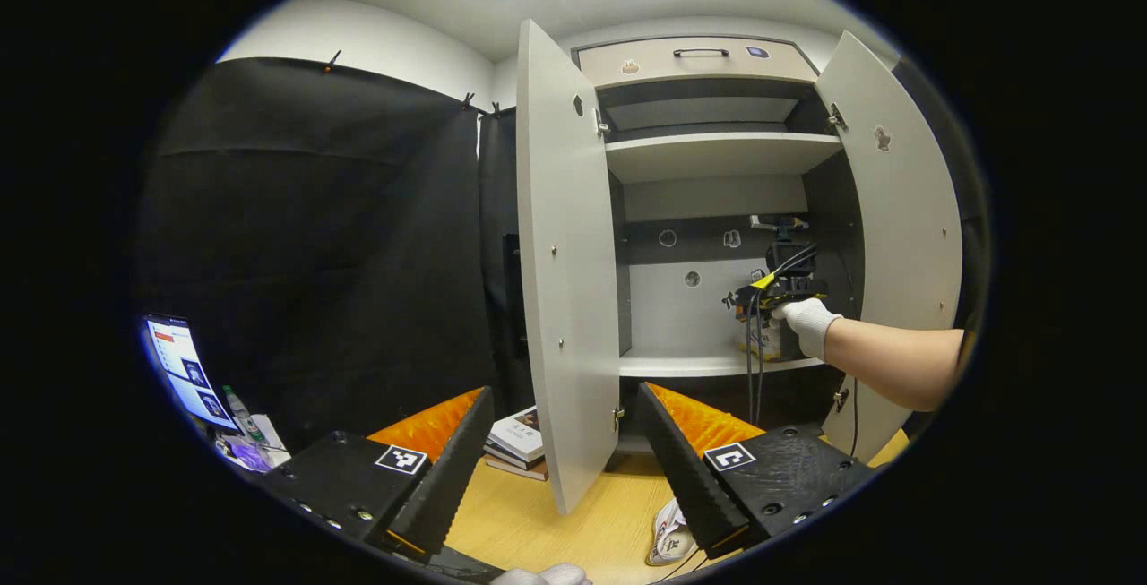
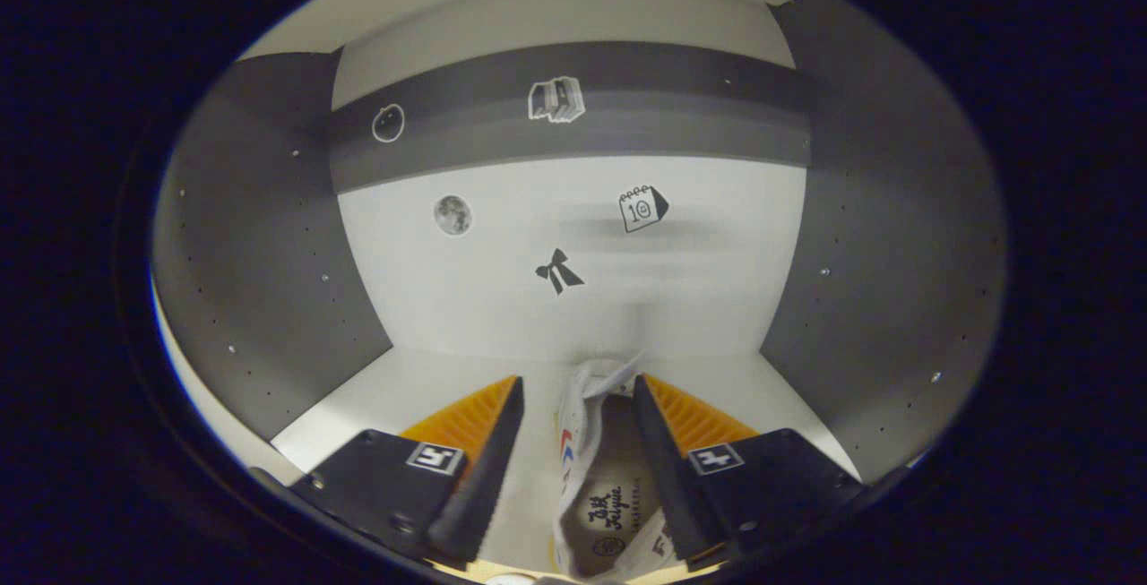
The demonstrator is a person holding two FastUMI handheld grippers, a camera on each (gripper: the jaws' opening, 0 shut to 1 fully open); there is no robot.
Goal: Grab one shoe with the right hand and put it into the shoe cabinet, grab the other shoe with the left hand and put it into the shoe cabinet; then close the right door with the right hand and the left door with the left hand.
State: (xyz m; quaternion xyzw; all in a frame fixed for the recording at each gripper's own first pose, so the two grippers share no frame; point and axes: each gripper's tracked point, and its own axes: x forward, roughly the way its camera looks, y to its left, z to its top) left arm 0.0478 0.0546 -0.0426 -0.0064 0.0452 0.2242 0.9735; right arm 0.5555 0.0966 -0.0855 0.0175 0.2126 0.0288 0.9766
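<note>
The shoe cabinet [image 1: 717, 155] is standing with both slab doors swung wide, its matte grey panels framing pale shelves; the left door [image 1: 564, 262] is hanging at nine o'clock of the opening, the right door [image 1: 896, 218] at three o'clock, and a drawer [image 1: 699, 61] with a dark bar handle is sitting at twelve. Below it the wooden floor [image 1: 556, 513] is showing a smooth yellow grain. In the left gripper view, the left gripper [image 1: 560, 460] is hovering with its ribbed jaws released and nothing between them; a white shoe [image 1: 672, 540] is lying on the floor at its five o'clock. A gloved hand [image 1: 806, 323] is reaching the right gripper [image 1: 771, 285] onto the lower shelf. In the right gripper view, the right gripper [image 2: 573, 442] is standing with jaws parted, straddling the other white shoe [image 2: 596, 477] on the shelf, its tan insole carrying printed script too small to read. Small stickers [image 2: 556, 99] are dotting the back panel. A stack of books [image 1: 518, 442] is resting at the door's seven o'clock.
</note>
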